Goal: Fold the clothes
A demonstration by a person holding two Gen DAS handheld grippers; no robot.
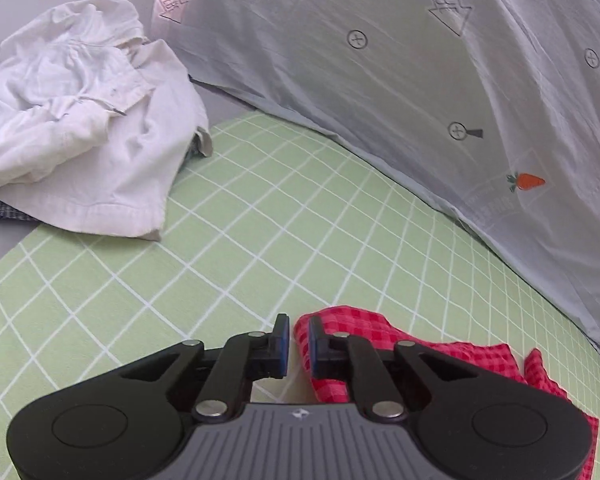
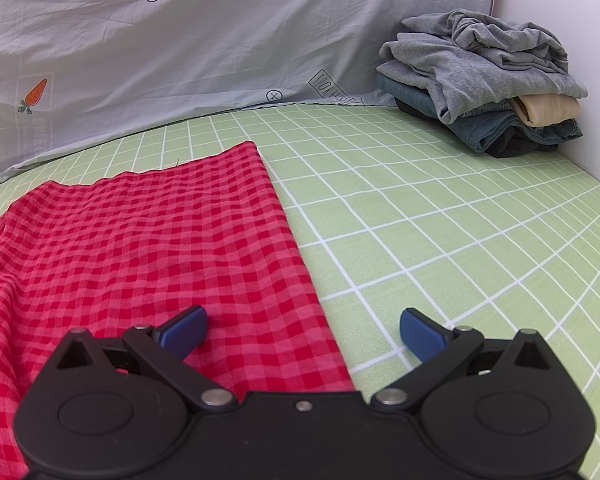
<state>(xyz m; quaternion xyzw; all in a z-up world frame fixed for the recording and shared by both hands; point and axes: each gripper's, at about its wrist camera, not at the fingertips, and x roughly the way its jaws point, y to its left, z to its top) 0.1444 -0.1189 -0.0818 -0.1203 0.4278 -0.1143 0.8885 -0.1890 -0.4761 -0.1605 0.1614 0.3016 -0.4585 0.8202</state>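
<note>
A red checked cloth [image 2: 148, 240] lies spread flat on the green grid bedsheet [image 2: 440, 220]. My right gripper [image 2: 303, 330] is open wide, straddling the cloth's right edge, with its left finger over the cloth and its right finger over the sheet. In the left wrist view my left gripper [image 1: 299, 340] is nearly closed, with the bunched edge of the red cloth [image 1: 428, 356] between and behind its pads. I cannot tell whether the pads pinch the fabric.
A crumpled white garment [image 1: 80, 120] lies at the back left on the sheet [image 1: 260, 220]. A stack of folded clothes [image 2: 488, 80] sits at the back right by a white wall. A grey printed quilt [image 2: 180, 52] runs along the back in both views.
</note>
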